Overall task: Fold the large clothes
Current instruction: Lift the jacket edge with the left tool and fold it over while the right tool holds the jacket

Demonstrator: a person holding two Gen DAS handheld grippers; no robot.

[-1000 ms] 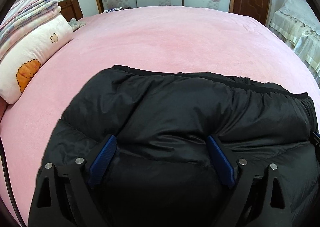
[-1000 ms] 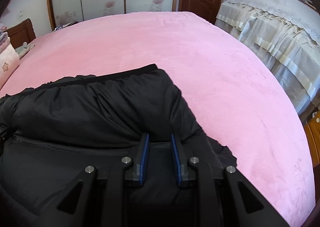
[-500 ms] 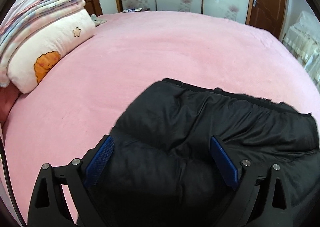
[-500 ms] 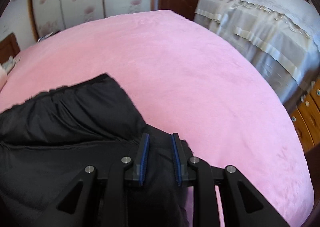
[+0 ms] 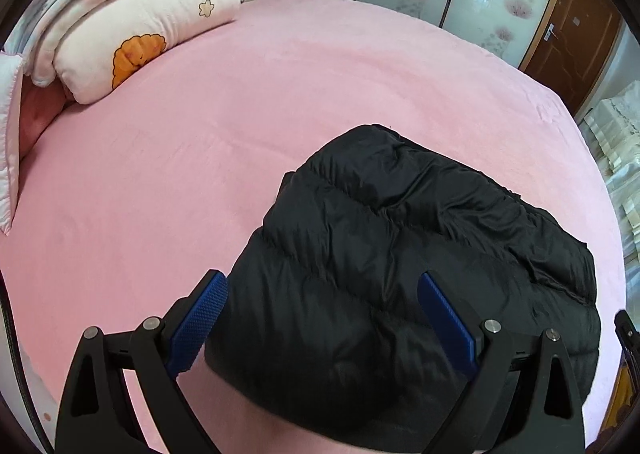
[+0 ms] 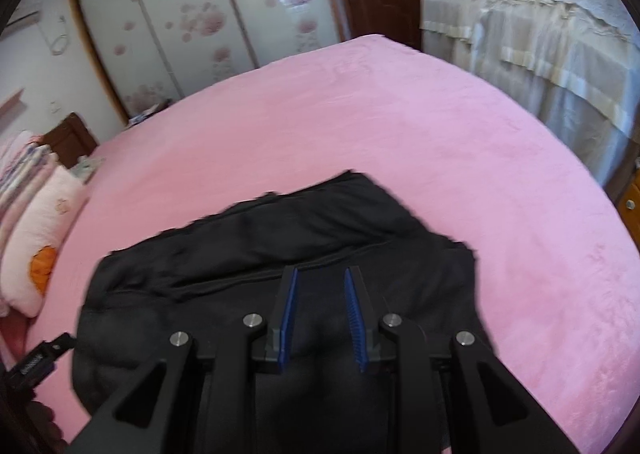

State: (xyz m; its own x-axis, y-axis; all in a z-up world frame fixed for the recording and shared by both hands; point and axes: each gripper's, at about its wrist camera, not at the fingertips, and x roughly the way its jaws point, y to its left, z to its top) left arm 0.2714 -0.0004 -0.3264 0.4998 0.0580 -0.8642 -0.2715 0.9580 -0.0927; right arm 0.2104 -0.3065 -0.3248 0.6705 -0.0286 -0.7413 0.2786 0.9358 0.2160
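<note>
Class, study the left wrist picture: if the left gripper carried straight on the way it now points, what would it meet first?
Most likely the black padded jacket, which fills the space between and ahead of the left gripper's wide-open fingers. Beyond it lies the pink bedcover. Depth is hard to judge.

I can read no text, brand, number or sign in either view. The small black device with pale lettering [image 6: 38, 362], at eight o'clock in my right wrist view, carries markings too blurred to make out. The cream quilted pillow [image 5: 148, 34], at ten o'clock in my left wrist view, bears only pictures: an orange cartoon print and a small star outline, no words.
</note>
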